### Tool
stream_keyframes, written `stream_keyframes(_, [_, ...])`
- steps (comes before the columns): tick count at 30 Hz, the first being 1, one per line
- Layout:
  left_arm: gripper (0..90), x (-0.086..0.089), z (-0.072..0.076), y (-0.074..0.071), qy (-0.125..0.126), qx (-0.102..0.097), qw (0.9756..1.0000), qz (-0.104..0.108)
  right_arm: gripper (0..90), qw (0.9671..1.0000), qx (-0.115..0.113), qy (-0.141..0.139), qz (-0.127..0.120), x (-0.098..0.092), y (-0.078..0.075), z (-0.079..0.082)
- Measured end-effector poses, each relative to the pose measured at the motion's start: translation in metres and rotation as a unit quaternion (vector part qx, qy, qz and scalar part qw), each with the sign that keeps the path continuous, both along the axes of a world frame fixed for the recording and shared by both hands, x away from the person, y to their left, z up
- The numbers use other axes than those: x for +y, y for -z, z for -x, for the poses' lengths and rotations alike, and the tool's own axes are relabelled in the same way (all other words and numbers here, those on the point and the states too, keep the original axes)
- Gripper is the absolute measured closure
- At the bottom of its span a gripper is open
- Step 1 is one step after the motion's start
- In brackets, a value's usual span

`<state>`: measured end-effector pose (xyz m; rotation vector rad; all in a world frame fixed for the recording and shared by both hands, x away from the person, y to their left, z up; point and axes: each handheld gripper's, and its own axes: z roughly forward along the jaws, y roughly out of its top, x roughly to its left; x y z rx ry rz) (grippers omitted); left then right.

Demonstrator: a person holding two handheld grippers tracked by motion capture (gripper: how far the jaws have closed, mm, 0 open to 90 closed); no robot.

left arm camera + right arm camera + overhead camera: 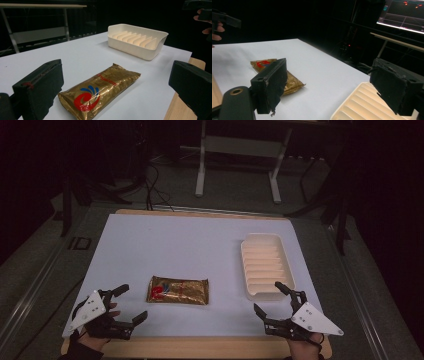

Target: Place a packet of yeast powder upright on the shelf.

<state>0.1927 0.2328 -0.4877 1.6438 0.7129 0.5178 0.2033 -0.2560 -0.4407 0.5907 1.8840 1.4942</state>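
Note:
A gold foil packet (177,290) with a red and blue logo lies flat near the front middle of the white table. A cream ribbed tray (266,265) sits to its right, with nothing in it. My left gripper (131,303) rests at the front left edge, open, and the packet (100,90) lies just beyond its jaws. At the front right my right gripper (270,297) is open too, beside the tray's near end. Past its left jaw I see the packet (287,81), and the tray (364,105) lies below its right jaw.
The table's wooden front edge (210,347) runs under both hands. Beyond the table stand a white metal frame (237,160) and cables on a dark floor. A lit screen (403,15) glows at the upper right of the right gripper view.

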Motion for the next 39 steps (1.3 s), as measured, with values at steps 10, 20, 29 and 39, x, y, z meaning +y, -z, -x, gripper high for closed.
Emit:
stream_keyframes(10, [0.4, -0.009, -0.004, 0.001, -0.012, 0.002, 0.9996, -0.025, 14.5, 0.9999, -0.004, -0.007, 0.011, 0.007, 0.001, 0.003])
stream_keyframes(20, [0.4, -0.012, -0.025, -0.004, -0.055, 0.028, 0.9980, -0.012, 14.5, 0.9999, 0.003, -0.013, 0.011, 0.009, 0.002, 0.003])
stream_keyframes(29, [4.9, -0.021, -0.048, -0.005, -0.057, 0.032, 0.9978, -0.013, 14.5, 0.9996, 0.011, -0.024, 0.011, 0.012, 0.003, 0.004])
stream_keyframes(39, [8.4, -0.026, -0.075, 0.022, -0.064, 0.118, 0.9878, -0.079, 14.5, 0.9991, 0.017, -0.036, 0.011, 0.014, 0.004, 0.005])
